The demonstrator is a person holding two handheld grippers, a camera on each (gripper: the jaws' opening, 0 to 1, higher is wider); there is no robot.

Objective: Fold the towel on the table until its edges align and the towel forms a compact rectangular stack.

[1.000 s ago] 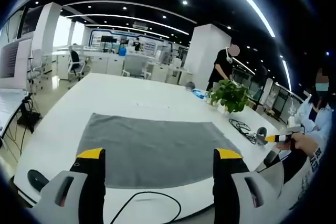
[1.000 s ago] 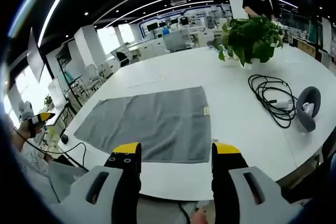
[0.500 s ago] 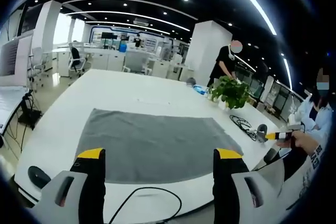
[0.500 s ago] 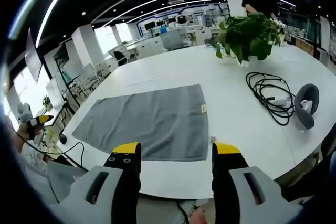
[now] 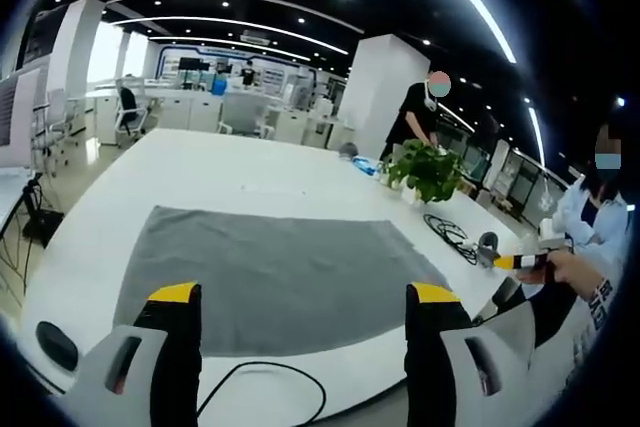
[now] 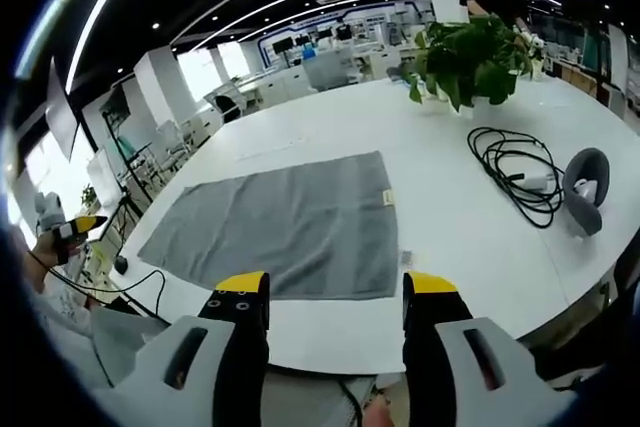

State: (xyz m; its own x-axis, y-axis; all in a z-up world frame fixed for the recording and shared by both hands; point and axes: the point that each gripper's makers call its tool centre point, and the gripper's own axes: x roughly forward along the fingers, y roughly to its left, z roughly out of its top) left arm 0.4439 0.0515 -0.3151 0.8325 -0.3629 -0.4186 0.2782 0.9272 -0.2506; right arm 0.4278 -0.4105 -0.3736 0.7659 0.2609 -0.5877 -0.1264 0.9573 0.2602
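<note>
A grey towel [image 5: 265, 275] lies flat and unfolded on the white table [image 5: 190, 172]. In the right gripper view the same towel [image 6: 285, 227] spreads ahead, with a small label on its right edge. My left gripper [image 5: 297, 299] is open above the towel's near edge, nothing between its jaws. My right gripper [image 6: 335, 289] is also open, held over the table just short of the towel's near edge. The right gripper's yellow tip [image 5: 512, 262] shows at the right of the left gripper view, in a person's hand.
A potted plant [image 6: 468, 52] stands at the far right of the table. A coiled black cable [image 6: 515, 175] and a dark round device [image 6: 583, 190] lie right of the towel. A black cable [image 5: 262, 387] loops by the near edge. A person [image 5: 418, 119] stands beyond the table.
Both views have crept a little closer to the towel and shifted slightly. The towel has not moved, and both grippers stay open.
</note>
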